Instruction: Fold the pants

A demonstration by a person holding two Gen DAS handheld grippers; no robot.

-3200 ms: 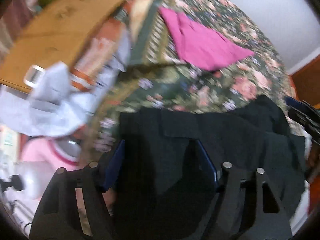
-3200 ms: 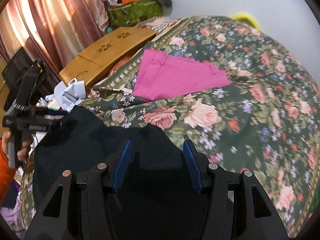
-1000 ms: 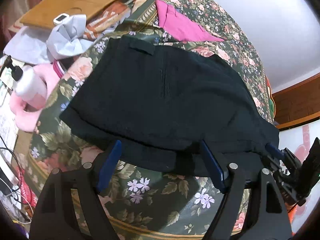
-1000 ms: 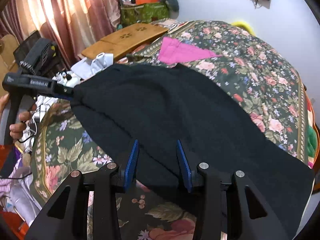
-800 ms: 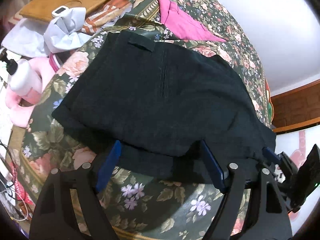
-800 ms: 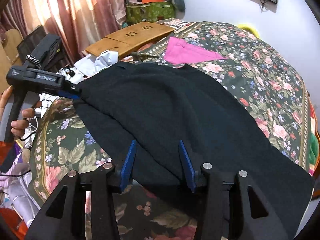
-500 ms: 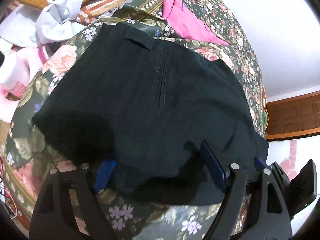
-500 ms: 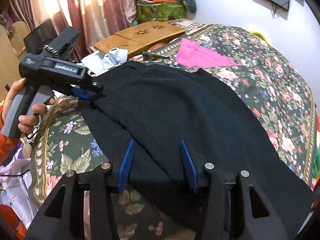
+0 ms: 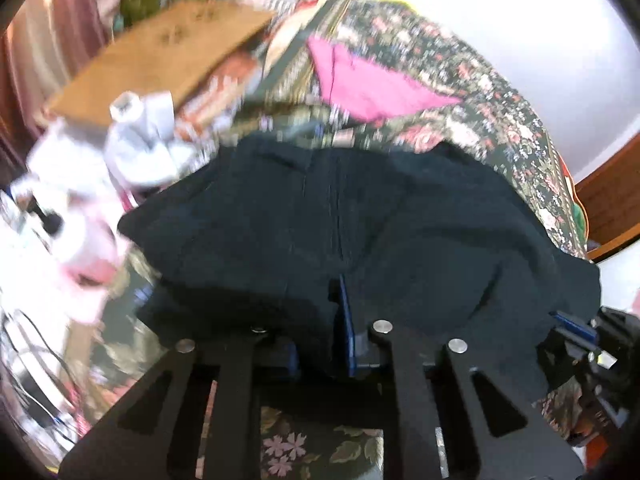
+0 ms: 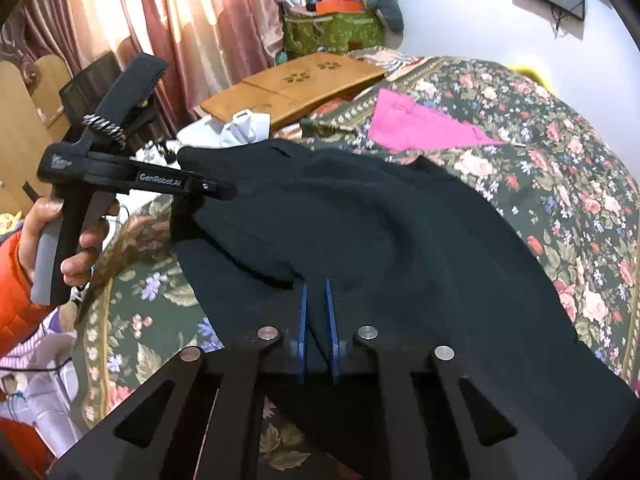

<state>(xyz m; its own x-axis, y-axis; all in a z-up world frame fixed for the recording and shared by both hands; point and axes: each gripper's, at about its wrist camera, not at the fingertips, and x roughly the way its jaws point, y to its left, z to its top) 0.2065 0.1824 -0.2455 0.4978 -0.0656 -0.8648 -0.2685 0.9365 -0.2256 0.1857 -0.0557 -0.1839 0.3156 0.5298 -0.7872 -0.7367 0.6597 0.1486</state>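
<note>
In the right wrist view, a hand (image 10: 60,236) in an orange sleeve (image 10: 16,280) at the far left grips the handle of the left gripper (image 10: 212,190), whose tip is clamped on the near left edge of the black pants (image 10: 360,216). The left wrist view, blurred, shows the same: its jaws have just been closing, and the dark cloth is bunched between the blue pads (image 9: 346,316), so it is clenched on the pants. The pants lie spread across the floral bedspread (image 10: 560,184), running from the left gripper toward the lower right. Behind them, left of centre, sit a wooden lap table (image 10: 296,84) and crumpled white cloth (image 10: 236,128); pink curtains (image 10: 168,12) hang beyond. Near the middle, the right gripper (image 10: 315,320) has just been closing too; its blue pads stand nearly together with a fold of the pants' near edge pinched between them. Further right, a folded pink garment (image 10: 416,128) rests on the bedspread, apart from the pants.
</note>
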